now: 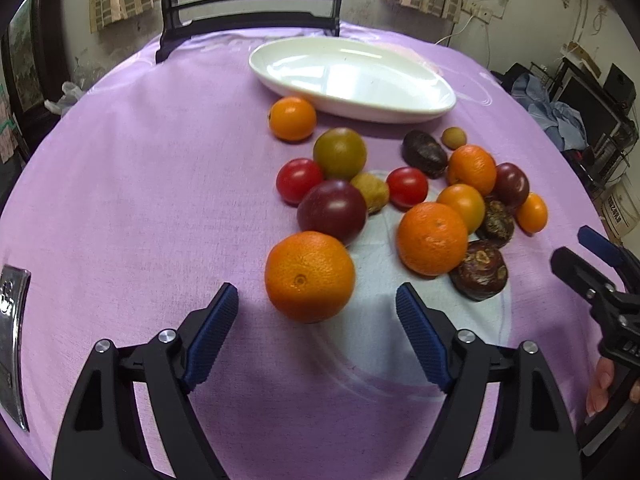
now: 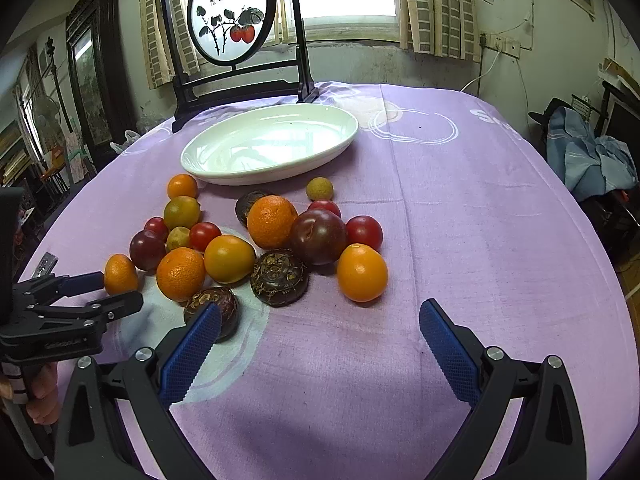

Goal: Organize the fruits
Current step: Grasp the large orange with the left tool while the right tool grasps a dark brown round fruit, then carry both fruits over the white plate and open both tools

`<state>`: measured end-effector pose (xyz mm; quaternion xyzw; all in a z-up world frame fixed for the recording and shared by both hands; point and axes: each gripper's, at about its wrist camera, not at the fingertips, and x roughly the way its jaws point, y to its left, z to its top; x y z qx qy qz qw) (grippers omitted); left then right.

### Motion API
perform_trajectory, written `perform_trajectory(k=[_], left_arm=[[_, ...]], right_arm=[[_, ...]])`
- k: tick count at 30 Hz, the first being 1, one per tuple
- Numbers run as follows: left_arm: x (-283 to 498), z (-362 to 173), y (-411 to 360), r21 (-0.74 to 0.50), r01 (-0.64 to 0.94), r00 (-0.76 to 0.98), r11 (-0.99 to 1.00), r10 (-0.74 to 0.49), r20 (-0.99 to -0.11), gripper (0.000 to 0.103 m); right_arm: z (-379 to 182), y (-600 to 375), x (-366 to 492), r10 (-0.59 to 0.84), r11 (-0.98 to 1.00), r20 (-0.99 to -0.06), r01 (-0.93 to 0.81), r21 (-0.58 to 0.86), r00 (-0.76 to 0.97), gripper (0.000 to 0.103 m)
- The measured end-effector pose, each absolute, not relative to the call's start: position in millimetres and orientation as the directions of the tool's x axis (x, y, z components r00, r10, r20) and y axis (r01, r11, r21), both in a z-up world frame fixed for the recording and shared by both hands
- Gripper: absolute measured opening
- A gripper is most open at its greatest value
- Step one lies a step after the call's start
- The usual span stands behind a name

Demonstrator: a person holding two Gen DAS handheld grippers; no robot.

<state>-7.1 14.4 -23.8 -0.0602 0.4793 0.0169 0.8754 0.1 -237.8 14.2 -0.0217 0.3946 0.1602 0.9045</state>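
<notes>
Through the left wrist camera, we are holding the left gripper [image 1: 316,312] tilted down at the nearest orange [image 1: 310,276], which sits just ahead of the blue pads. The jaws are standing spread on either side of it and neither pad is touching the peel, so nothing is gripped. We judge the orange is being lined up first because it lies at the near edge of the pile, free of the others except the dark plum [image 1: 332,212] behind it. The remaining fruit is lying loose on the purple tablecloth [image 1: 140,180] around the middle of the table, and the white oval dish [image 1: 400,112] is waiting bare toward the far edge, probably as the place the fruit should go. At the right edge of this view the right gripper [image 1: 580,256] is coming in from the side.

Through the right wrist camera, we are keeping the right gripper [image 2: 320,332] spread wide over bare cloth near the front edge of the table, pinching nothing. A brown rough-skinned fruit [image 2: 212,304] is lying just beyond its left pad, and an orange-yellow fruit [image 2: 362,272] farther ahead. The dish [image 2: 224,178] is sitting behind the pile, in front of the painted round screen [image 2: 232,12] at the far edge. We judge that this hand is waiting its turn while the left one works.
</notes>
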Motion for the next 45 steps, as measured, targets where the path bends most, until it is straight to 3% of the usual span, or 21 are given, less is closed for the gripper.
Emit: perform_trajectory(k=[3, 5, 16, 20, 26, 27, 28, 29, 34, 40, 45], left_arm=[[0, -28, 13, -0.037, -0.094, 0.539, 0.995, 0.019, -0.842, 0.072], [3, -28, 10, 0.006, -0.095, 0.556, 0.995, 0.058, -0.829, 0.042], [-6, -16, 1, -0.066, -0.007, 0.601, 0.998, -0.049, -0.798, 0.041], [-11, -10, -6, -0.053, 0.031, 0.626, 0.998, -0.061, -0.777, 0.041], [-11, -8, 5, -0.077, 0.009, 0.636, 0.997, -0.065, -0.769, 0.041], [-11, -9, 7, -0.081, 0.006, 0.636, 0.997, -0.066, -0.769, 0.041], [-11, -10, 8, -0.08, 0.002, 0.633, 0.997, -0.063, -0.771, 0.041], [-11, -11, 9, -0.077, -0.004, 0.628, 0.997, -0.057, -0.776, 0.041], [-11, -10, 12, -0.068, -0.001, 0.604, 0.998, -0.054, -0.795, 0.041], [-2, 16, 12, -0.038, 0.043, 0.599, 0.998, -0.056, -0.799, 0.041], [50, 50, 12, -0.03, 0.026, 0.641, 0.999, -0.039, -0.767, 0.042]], right_arm=[[12, -239, 1, 0.27, 0.949, -0.727, -0.304, 0.088, 0.632, 0.1], [11, -239, 1, 0.273, 0.947, -0.732, -0.308, 0.091, 0.624, 0.1], [1, -207, -10, 0.385, 0.87, -0.776, -0.478, 0.124, 0.499, 0.097], [-9, -176, -16, 0.351, 0.833, -0.828, -0.549, 0.063, 0.437, 0.078], [-12, -149, 1, 0.286, 0.848, -0.846, -0.53, 0.004, 0.451, 0.073], [-11, -145, 3, 0.282, 0.847, -0.844, -0.531, -0.003, 0.456, 0.065], [-10, -141, 4, 0.291, 0.84, -0.844, -0.542, 0.0, 0.451, 0.047], [-9, -138, 4, 0.291, 0.837, -0.842, -0.547, -0.005, 0.454, 0.041], [-5, -154, 2, 0.307, 0.853, -0.84, -0.521, 0.034, 0.447, 0.041], [40, -190, 15, 0.401, 0.846, -0.755, -0.525, 0.088, 0.519, 0.041], [68, -190, 68, 0.402, 0.866, -0.706, -0.493, 0.086, 0.583, 0.041]])
